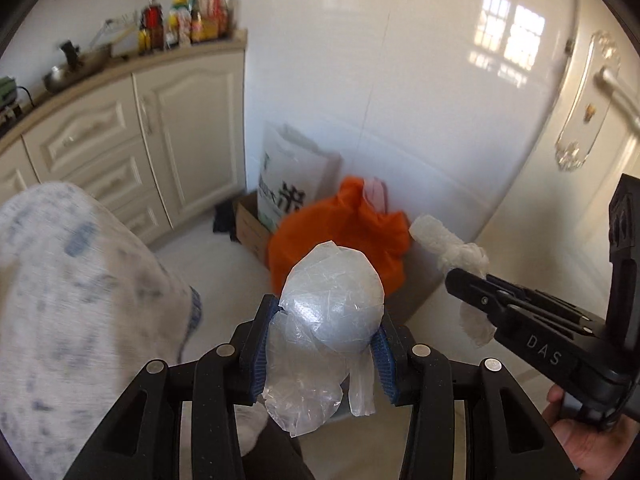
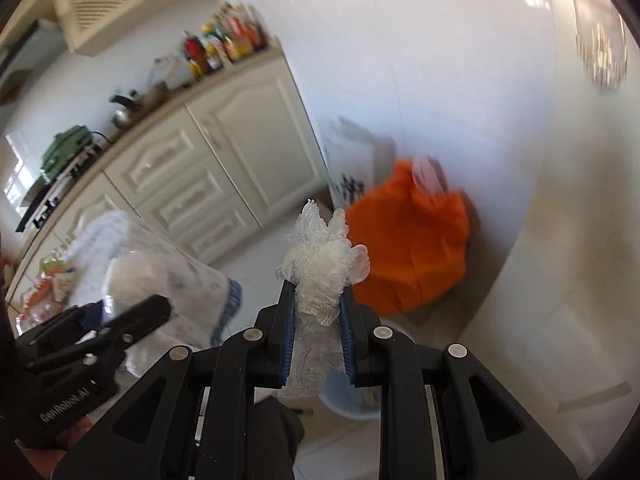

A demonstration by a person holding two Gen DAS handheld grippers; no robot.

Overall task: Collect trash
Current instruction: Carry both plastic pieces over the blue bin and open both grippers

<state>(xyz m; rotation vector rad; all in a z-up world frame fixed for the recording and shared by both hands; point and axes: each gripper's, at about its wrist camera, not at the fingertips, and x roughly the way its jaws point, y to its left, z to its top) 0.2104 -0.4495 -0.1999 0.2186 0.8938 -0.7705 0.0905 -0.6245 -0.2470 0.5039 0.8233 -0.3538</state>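
The left tool (image 1: 324, 344) holds a clear crumpled plastic bag (image 1: 332, 304) between its blue pads (image 1: 256, 352); the bag bulges above the fingertips and a loose end hangs below them. The right tool (image 2: 318, 320) is clamped narrow on a wad of white crinkled wrap (image 2: 322, 268), which sticks out past its fingertips and trails down between its pads (image 2: 289, 344). Both pieces of trash are up in the air, off the floor.

In the left view the right tool (image 1: 460, 280) comes in from the right edge with the wrap (image 1: 444, 240) in its tip, and a hand (image 1: 592, 436) grips its handle at the lower right corner. In the right view the left tool (image 2: 152, 312) shows at the lower left, blurred, with the bag (image 2: 132, 276) pale in front of it.

Beyond both tools an orange bag (image 1: 352, 232) sits on the floor (image 1: 224, 256) against the white wall (image 1: 400, 80), in the corner by the cabinet (image 1: 188, 140). Just left of it stands a white printed sack (image 1: 288, 184) in a cardboard box (image 1: 250, 228). A cloth with blue marks (image 1: 80, 300) covers something at the left edge of the left view. On the surface (image 1: 168, 58) above the cabinet stand bottles (image 1: 188, 20) at its far end, and a pot (image 1: 60, 76) nearer its middle. A door handle (image 1: 588, 100) shows at the right. Under the right tool a pale blue bin (image 2: 352, 396) is partly visible.
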